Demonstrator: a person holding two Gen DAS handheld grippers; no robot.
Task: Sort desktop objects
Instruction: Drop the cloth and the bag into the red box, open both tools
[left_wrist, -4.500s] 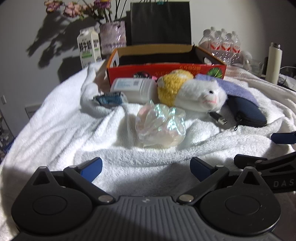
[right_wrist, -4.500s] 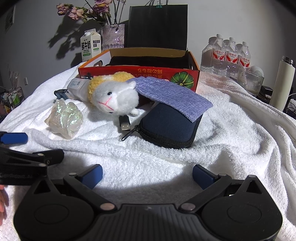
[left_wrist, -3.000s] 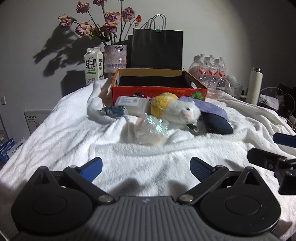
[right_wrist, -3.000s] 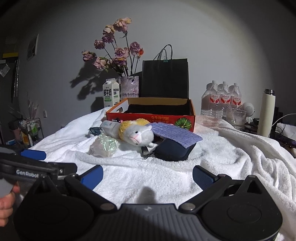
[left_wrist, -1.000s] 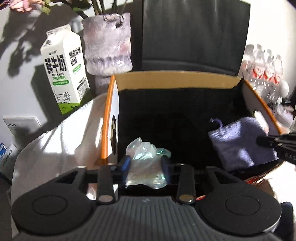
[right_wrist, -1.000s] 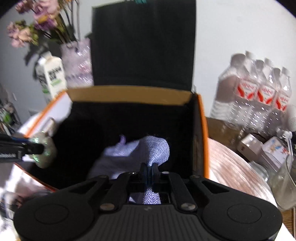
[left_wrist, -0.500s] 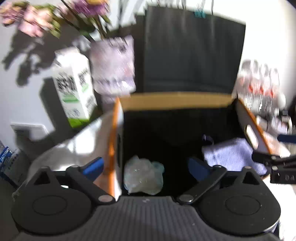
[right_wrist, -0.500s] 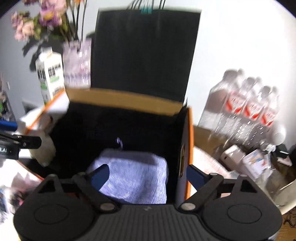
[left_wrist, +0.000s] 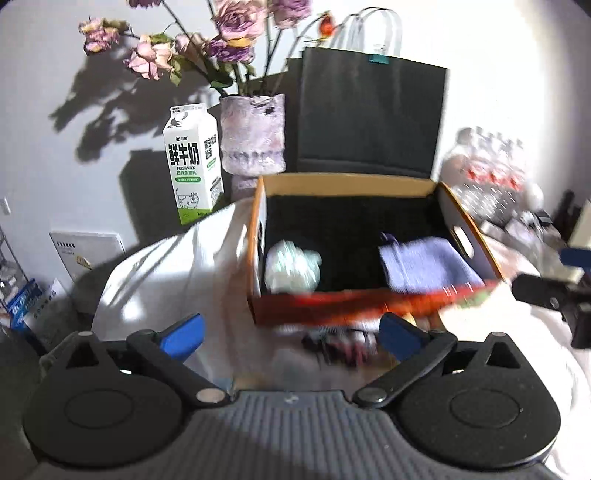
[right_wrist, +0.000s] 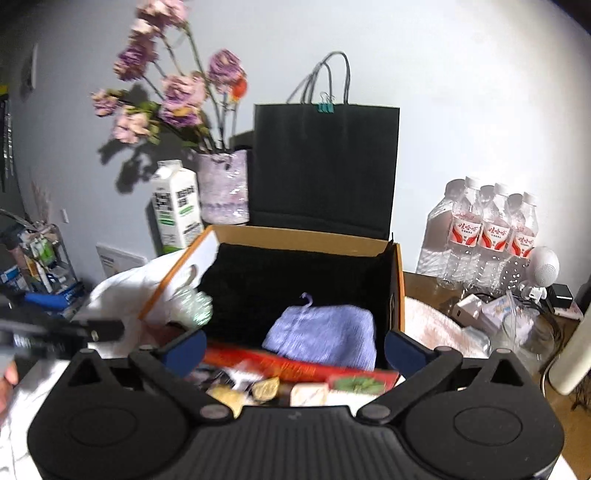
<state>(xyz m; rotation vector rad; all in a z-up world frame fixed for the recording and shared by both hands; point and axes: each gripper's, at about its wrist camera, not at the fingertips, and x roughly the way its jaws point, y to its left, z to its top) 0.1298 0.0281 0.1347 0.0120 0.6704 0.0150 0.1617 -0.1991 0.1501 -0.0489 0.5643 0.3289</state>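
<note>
Your left hand-held gripper (left_wrist: 290, 330) is spread wide with nothing between its blue pads (left_wrist: 183, 331); it sits in front of the orange cardboard box (left_wrist: 258, 206). Your right hand-held gripper (right_wrist: 293, 349) is still opening, nearly full spread, also empty. Both sorted items lie inside the box on its black lining: the iridescent crumpled wrap (left_wrist: 291, 266) in the front-left corner against the left wall, the lilac fabric pouch (left_wrist: 428, 264) at front right near the right wall, well apart from each other. In the right wrist view the pouch (right_wrist: 325, 336) lies flat just behind the red front wall. Behind the box stand a milk carton (left_wrist: 192, 173), a vase of flowers (left_wrist: 253, 138) and a black paper bag (left_wrist: 369, 118). Water bottles (right_wrist: 491, 229) are off to the right. A white towel (left_wrist: 166, 273) covers the counter left of the box. Foreground items are blurred.
</note>
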